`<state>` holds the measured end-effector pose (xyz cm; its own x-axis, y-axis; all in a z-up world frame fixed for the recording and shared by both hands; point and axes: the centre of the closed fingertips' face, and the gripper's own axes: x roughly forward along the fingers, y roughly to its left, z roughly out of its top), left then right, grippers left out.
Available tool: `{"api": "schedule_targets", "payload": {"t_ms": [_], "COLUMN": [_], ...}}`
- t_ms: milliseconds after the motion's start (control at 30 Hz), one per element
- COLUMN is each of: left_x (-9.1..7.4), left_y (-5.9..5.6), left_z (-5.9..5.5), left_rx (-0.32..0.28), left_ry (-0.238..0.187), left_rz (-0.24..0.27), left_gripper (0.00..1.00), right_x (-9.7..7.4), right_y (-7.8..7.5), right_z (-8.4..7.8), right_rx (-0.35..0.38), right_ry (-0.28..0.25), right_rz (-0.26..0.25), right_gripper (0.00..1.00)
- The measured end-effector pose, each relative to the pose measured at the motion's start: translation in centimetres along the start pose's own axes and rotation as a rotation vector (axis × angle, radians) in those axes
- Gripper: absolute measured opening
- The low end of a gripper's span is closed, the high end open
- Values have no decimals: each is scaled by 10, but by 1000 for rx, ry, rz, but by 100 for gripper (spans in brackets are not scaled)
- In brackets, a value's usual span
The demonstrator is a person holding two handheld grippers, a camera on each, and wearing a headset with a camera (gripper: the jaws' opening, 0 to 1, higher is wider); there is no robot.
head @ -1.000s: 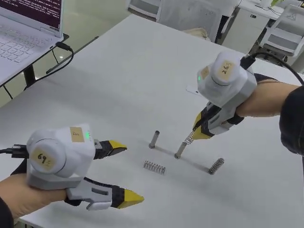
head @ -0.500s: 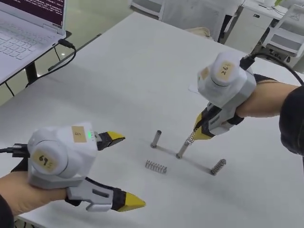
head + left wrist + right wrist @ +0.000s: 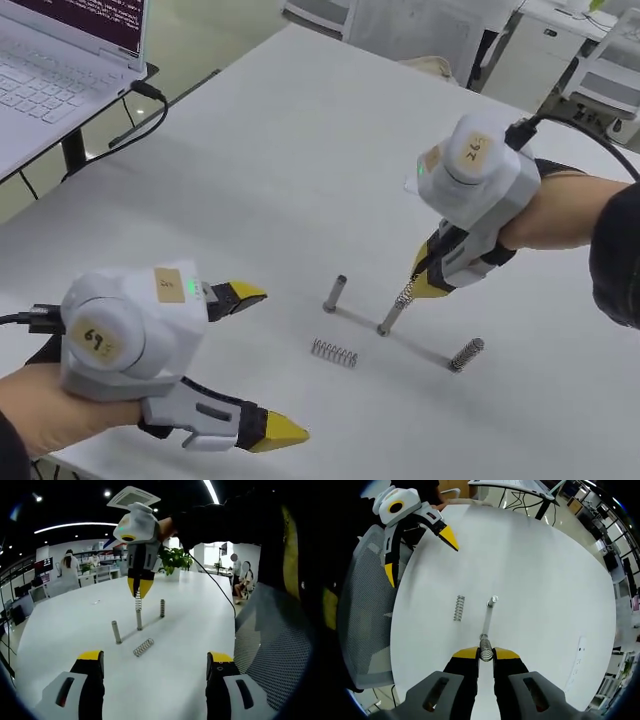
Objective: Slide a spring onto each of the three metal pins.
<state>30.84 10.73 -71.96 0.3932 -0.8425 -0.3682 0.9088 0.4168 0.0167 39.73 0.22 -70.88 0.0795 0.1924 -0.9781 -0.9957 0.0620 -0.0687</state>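
As I looked down through the head view, the right claw [image 3: 425,284] was just right of the middle of the frame. Its two yellow tips were pressed onto the held spring [image 3: 405,294]. That spring hung down from the tips, and its low end touched the top of the middle pin [image 3: 389,320]. The pin stood on the white desk [image 3: 250,170] between two other pins, all three in a slanting row. The bare pin [image 3: 334,293] stood to its left in the frame. The last pin [image 3: 477,344], at the lower right, had the third spring [image 3: 464,356] round it. The loose spring [image 3: 334,352] lay flat on the desk just below the bare pin and touched nothing.

The left claw [image 3: 276,363] was at the lower left of the frame, well apart from the pins. Its tips were spread wide and it held nothing. In the left gripper view those spread tips rose from the bottom. The loose spring and the three pins were in the middle beyond them, and the right claw came down from the top over the middle pin. In the right gripper view the held spring sat between the tips at the bottom centre. A laptop [image 3: 60,60] sat at the upper left of the head view.
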Motion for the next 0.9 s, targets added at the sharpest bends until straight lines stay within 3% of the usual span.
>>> {"api": "schedule_targets", "payload": {"t_ms": [900], "left_x": [0], "left_y": [2], "left_z": [-3], "left_rx": [-19], "left_ry": [-5], "left_rz": [-2], "left_gripper": [77], "right_x": [31], "right_y": [0], "right_z": [-7], "right_rx": [2], "right_ry": [26], "right_rz": [28], "right_gripper": [8]}}
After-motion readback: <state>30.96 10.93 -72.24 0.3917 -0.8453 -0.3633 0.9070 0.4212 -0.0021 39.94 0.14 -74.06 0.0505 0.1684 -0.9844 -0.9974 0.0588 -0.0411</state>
